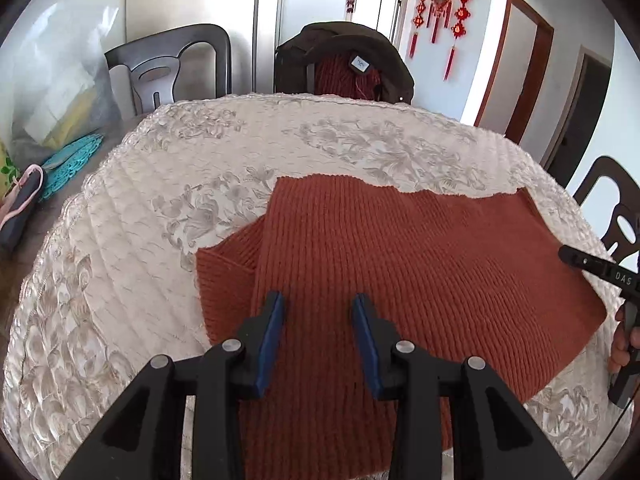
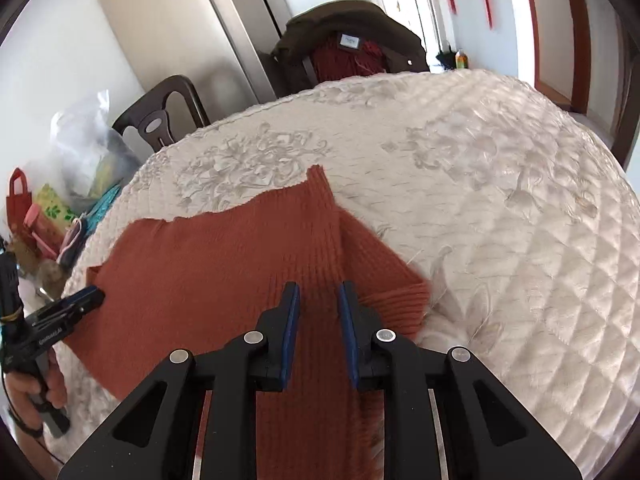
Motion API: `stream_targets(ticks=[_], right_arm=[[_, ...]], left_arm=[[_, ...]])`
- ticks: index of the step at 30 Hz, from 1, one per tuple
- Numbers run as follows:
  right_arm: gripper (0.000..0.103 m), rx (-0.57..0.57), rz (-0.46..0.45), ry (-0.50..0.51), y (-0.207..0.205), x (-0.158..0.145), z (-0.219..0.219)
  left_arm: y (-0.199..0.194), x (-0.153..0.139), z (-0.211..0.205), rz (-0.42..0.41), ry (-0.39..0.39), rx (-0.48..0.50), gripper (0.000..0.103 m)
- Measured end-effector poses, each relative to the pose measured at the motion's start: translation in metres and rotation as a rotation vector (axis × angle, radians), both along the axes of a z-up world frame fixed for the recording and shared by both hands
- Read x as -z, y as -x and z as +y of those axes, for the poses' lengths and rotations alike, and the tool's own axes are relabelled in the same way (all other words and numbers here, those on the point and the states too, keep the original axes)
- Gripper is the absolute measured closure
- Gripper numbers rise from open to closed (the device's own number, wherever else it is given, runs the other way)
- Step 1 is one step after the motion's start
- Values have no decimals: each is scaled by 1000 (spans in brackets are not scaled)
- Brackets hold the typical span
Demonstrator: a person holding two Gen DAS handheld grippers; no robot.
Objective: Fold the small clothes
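On the far left of the bench point(image 1: 132, 216), past the edge of its quilted cream cover, sit a teal mat point(image 1: 70, 162) and a clear plastic bag point(image 1: 60, 92), with a dark chair point(image 1: 172, 68) behind them. Moving in, the rust-red knitted sweater point(image 1: 400, 264) lies flat across the near half of the bench, one sleeve point(image 1: 224, 280) folded out to its left side. Over that left part hangs the left hand-held gripper point(image 1: 318, 312), blue pads parted with a clear gap between them, nothing held; ribbed knit shows straight through the gap. Behind the bench, centre, a second chair carries a dark jacket point(image 1: 348, 46). Across to the right side now, and the right hand-held gripper point(image 2: 318, 304) sits over the sweater's other edge, just beside the ribbed cuff point(image 2: 400, 300). Its fingers point(image 2: 290, 320) stand apart too, a narrower gap, gripping nothing. Whether either tool touches the cloth, I can't tell. Far right, red knot ornaments point(image 1: 442, 4) hang on the wall beside a brown door point(image 1: 516, 68).
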State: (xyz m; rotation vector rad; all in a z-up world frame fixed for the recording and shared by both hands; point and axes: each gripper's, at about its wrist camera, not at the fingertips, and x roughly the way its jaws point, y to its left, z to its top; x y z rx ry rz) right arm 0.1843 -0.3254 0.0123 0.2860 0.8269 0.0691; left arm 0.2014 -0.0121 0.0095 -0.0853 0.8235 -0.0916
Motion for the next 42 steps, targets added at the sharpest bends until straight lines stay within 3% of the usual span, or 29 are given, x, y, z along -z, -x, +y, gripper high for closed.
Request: stream_targets(ticks=[6, 11, 13, 17, 19, 23, 26, 28, 30, 32, 35, 37, 42], right_arm=[[82, 5, 25, 6, 5, -7, -1], [82, -21, -28, -3, 48, -25, 5], [82, -34, -38, 9, 67, -24, 11], [97, -2, 14, 20, 74, -4, 8], [99, 7, 17, -22, 72, 0, 2], [100, 8, 33, 6, 69, -4, 5], [97, 20, 29, -20, 79, -9, 5], [90, 25, 34, -48, 88, -10, 3], [73, 21, 35, -112, 99, -7, 0], [59, 30, 52, -184, 109, 0, -4], [59, 47, 45, -262, 119, 9, -9], [59, 59, 47, -300, 117, 10, -12], [57, 77, 42, -384, 104, 13, -20]], left_arm=[[11, -8, 4, -2, 5, -2, 65], [47, -16, 19, -29, 29, -19, 67], [60, -12, 25, -19, 29, -37, 83], [66, -1, 30, 9, 25, -59, 85], [66, 1, 28, 14, 19, -59, 85], [68, -1, 28, 19, 12, -64, 85], [81, -4, 33, 18, 48, -76, 84], [92, -2, 40, 28, 116, -82, 76], [104, 2, 45, 39, 210, -78, 67], [112, 9, 45, 56, 248, -88, 62], [115, 10, 42, 40, 247, -93, 59], [111, 10, 42, 39, 280, -97, 52], [88, 12, 49, 38, 359, -141, 50]])
